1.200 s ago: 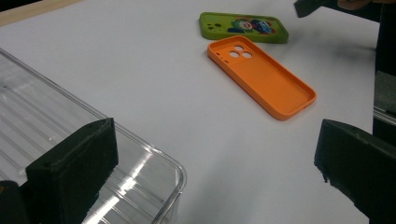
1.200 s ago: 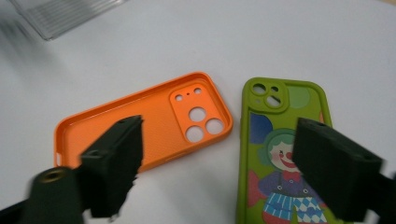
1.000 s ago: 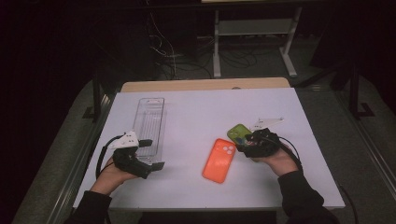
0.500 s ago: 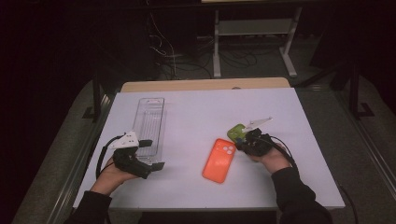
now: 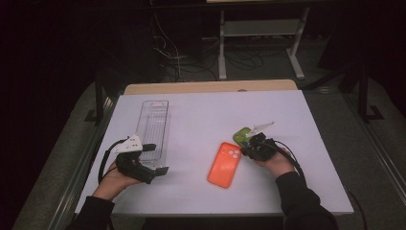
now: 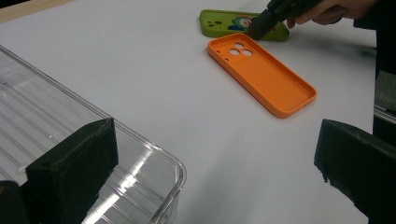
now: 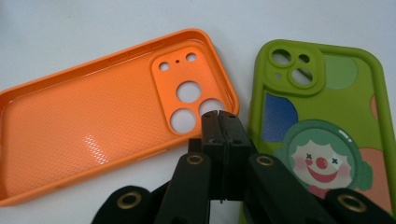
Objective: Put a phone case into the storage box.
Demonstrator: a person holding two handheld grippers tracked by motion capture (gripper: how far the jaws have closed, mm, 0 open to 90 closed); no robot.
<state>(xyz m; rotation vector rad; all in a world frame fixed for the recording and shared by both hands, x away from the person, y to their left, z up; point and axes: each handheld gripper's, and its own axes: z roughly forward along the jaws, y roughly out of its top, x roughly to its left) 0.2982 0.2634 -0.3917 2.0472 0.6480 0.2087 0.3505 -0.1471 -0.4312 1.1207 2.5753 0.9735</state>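
Observation:
An orange phone case [image 5: 225, 164] lies hollow side up on the white table, with a green cartoon-clown case [image 5: 241, 134] just beyond it. My right gripper [image 5: 245, 150] is shut, its tips low between the two cases. In the right gripper view the pressed-together jaws [image 7: 219, 116] meet at the camera-hole end of the orange case [image 7: 93, 126], beside the green case [image 7: 327, 116]; I see nothing between them. My left gripper [image 5: 157, 159] rests open at the near end of a clear plastic tray [image 5: 154, 124]. The left gripper view shows it [image 6: 212, 140] with jaws wide apart.
The clear tray [image 6: 46, 107] runs lengthwise on the table's left half. From the left gripper view the orange case [image 6: 266, 77], the green case [image 6: 224, 23] and the right gripper [image 6: 257, 30] sit across open white table. Dark floor and cables lie beyond the far edge.
My right hand has shifted a little left and down toward the orange case's camera end. The left hand and both cases have stayed put.

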